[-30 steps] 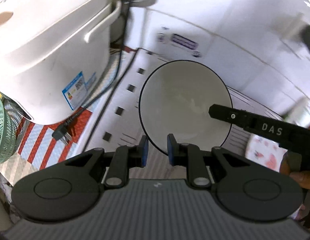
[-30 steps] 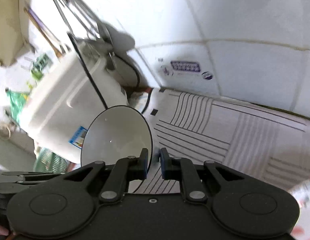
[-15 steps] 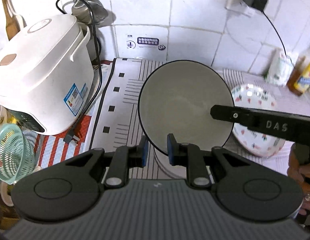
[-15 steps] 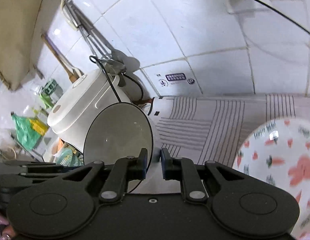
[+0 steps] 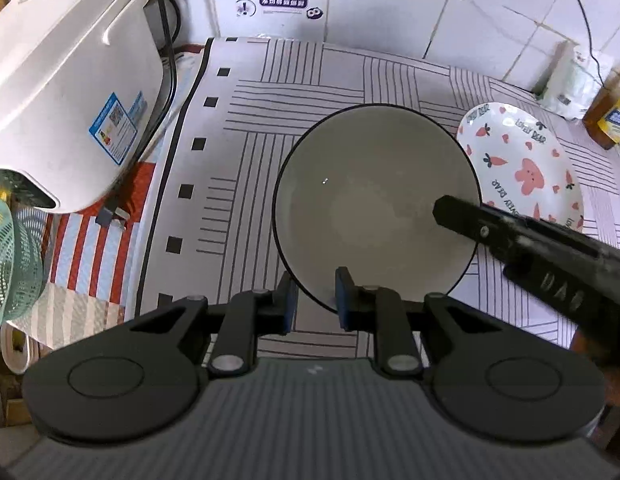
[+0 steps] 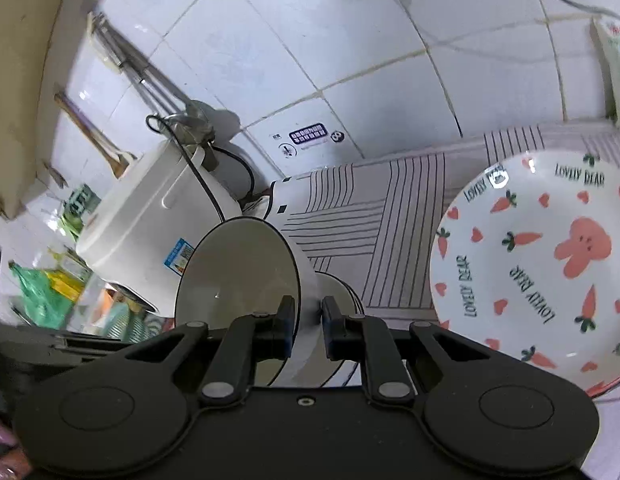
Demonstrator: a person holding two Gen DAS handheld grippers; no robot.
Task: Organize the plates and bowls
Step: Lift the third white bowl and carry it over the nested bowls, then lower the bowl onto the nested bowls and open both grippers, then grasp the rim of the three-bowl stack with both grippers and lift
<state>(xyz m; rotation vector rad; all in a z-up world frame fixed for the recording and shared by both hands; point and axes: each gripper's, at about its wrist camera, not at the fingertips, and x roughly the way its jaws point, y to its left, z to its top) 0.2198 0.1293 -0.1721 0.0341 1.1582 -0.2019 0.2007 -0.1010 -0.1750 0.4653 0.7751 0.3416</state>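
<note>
A pale grey bowl with a dark rim [image 5: 374, 204] is held above the striped mat. My left gripper [image 5: 316, 294] is shut on its near rim. My right gripper [image 6: 307, 326] is shut on the bowl's right side [image 6: 237, 280]; its finger [image 5: 490, 228] reaches into the bowl in the left wrist view. A white plate with carrots and a pink rabbit [image 5: 526, 168] lies on the mat right of the bowl; it also shows in the right wrist view [image 6: 550, 256].
A white rice cooker [image 5: 65, 92] with a black cord stands at the left on the striped mat [image 5: 269, 92]. A green mesh basket [image 5: 13, 264] sits at the far left. A bottle [image 5: 610, 116] stands at the back right by the tiled wall.
Both grippers have carried the bowl down and closer to the mat. The views tilted from the wall toward the counter, and the rabbit plate came closer into the right wrist view.
</note>
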